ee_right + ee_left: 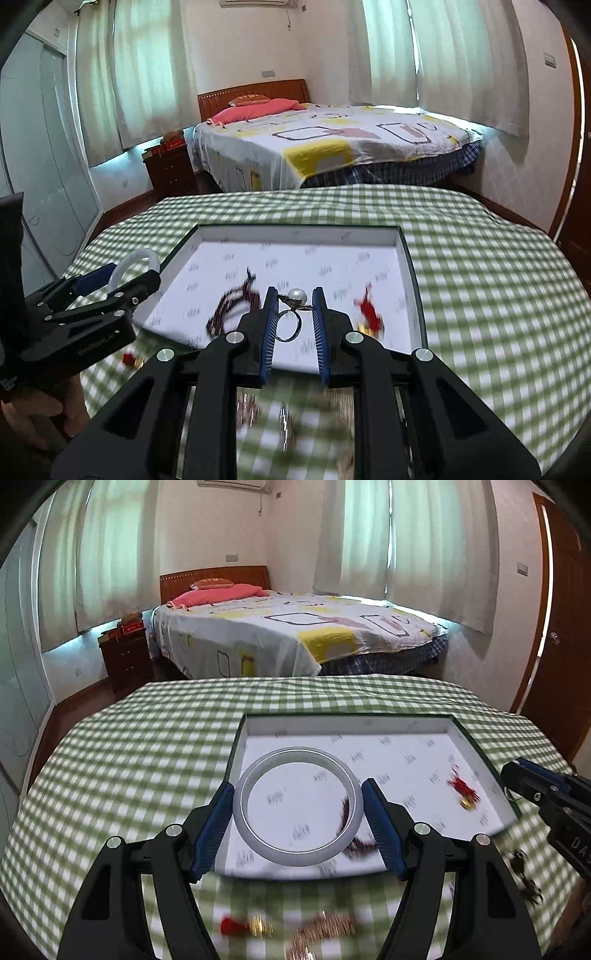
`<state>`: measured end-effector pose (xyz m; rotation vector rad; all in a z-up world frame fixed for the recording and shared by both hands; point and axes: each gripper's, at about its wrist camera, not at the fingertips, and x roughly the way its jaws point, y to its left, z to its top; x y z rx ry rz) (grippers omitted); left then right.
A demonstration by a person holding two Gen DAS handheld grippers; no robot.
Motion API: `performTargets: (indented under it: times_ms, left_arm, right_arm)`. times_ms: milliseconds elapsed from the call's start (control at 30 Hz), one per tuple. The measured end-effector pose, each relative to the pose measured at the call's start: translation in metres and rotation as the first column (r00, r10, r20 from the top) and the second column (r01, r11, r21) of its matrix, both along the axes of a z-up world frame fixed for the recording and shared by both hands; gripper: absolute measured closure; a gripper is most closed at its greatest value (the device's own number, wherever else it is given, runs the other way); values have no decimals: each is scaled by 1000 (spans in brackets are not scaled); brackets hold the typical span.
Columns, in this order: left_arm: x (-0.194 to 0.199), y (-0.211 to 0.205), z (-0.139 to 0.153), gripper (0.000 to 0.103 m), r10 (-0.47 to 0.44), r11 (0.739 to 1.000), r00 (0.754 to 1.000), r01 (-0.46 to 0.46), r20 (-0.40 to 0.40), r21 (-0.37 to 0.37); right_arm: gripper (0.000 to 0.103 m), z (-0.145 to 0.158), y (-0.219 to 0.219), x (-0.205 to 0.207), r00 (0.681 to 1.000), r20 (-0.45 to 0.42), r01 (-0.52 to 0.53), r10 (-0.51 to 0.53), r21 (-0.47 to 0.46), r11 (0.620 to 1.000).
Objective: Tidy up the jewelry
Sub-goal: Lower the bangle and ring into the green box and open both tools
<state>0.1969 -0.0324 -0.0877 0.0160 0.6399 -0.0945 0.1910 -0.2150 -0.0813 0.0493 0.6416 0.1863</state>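
Note:
My left gripper (298, 788) is shut on a pale jade bangle (258, 775), held above the near left part of the white open box (476, 749). My right gripper (294, 295) is shut on a pearl ring (297, 294), held above the near edge of the same box (406, 251). Inside the box lie a dark beaded bracelet (231, 299) and a red and gold charm (369, 312). The charm also shows in the left wrist view (461, 790). The left gripper with the bangle (133, 260) shows at the left of the right wrist view.
The box sits on a green checked tablecloth (147, 757). Loose jewelry lies blurred on the cloth in front of the box: a red and gold piece (243, 926), a gold chain (321, 930), a dark piece (524, 875). A bed stands beyond the table.

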Motion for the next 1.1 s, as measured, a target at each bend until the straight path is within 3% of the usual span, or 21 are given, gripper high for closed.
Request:
performTargets:
  times_ms: [233, 400, 867, 1000, 1100]
  left_arm:
    - [48, 3, -37, 35, 11, 1000, 991, -9, -131, 13]
    - [59, 3, -58, 35, 7, 1000, 977, -4, -212, 15]
    - [63, -11, -71, 34, -18, 997, 968, 36, -251, 66]
    - [65, -11, -70, 34, -18, 998, 968, 33, -249, 59]
    - [65, -11, -70, 34, -21, 998, 968, 36, -249, 55]
  right_arm:
    - [84, -31, 3, 44, 996, -84, -16, 16, -3, 1000]
    - [84, -58, 3, 60, 987, -157, -19, 18, -8, 1000]
    - [82, -81, 2, 69, 970, -240, -28, 22, -22, 999]
    - [67, -80, 2, 67, 972, -234, -27, 21, -21, 999]
    - [67, -79, 0, 67, 973, -231, -29, 24, -18, 999]
